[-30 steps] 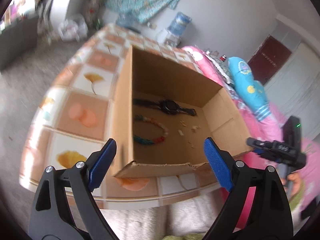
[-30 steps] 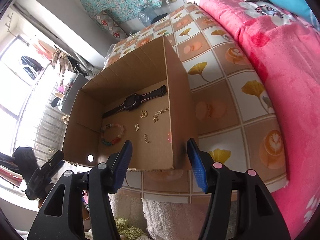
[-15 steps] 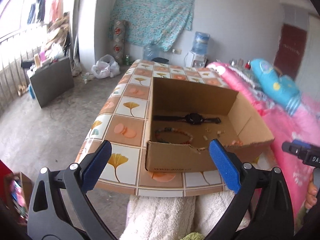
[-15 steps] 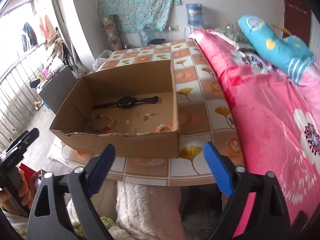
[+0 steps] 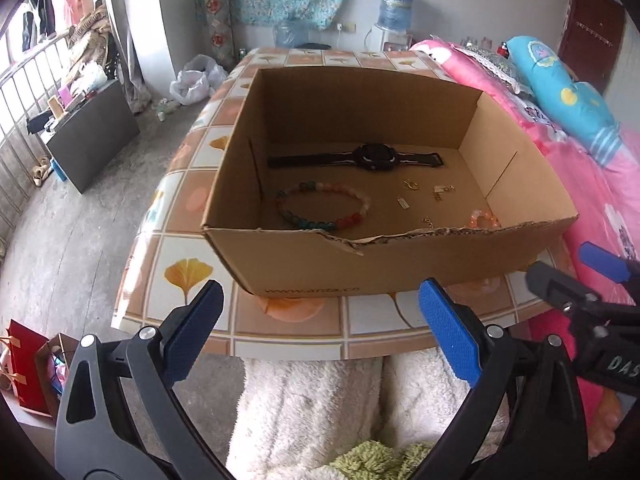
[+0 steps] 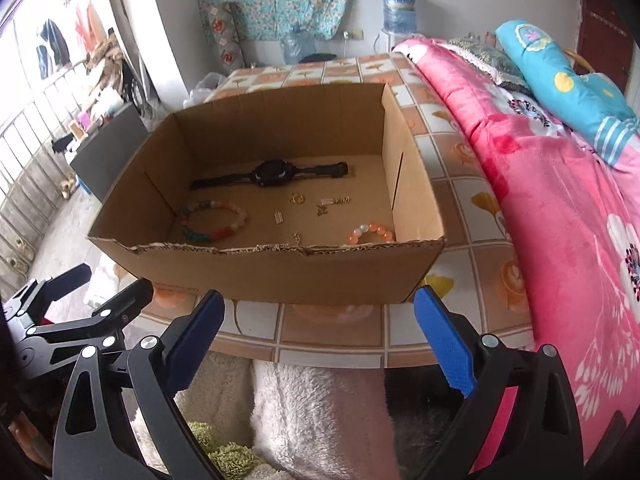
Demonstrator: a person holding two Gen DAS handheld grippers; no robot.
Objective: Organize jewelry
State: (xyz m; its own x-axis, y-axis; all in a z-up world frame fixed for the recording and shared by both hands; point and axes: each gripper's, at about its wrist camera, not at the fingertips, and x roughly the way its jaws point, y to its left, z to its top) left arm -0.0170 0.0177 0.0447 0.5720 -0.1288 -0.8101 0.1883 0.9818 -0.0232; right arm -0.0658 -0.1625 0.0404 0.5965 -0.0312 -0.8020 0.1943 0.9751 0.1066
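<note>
Coming at the cardboard box (image 5: 304, 268) from the near side, its ragged front wall is the main thing in my way, so I'd have to go over it. The top is wide open. Inside, the floor is pretty busy: black watch (image 5: 374, 157) across the back, beaded bracelet (image 5: 322, 210) at left, small gold bits (image 6: 298, 199) mid-floor, orange bracelet (image 6: 372, 233) tucked in the near right corner. Bare cardboard only shows along the back wall and between the pieces. To the right, the pink blanket (image 6: 560, 200) crowds the table (image 6: 332, 336) edge. The tiled strip in front of the box is free.
</note>
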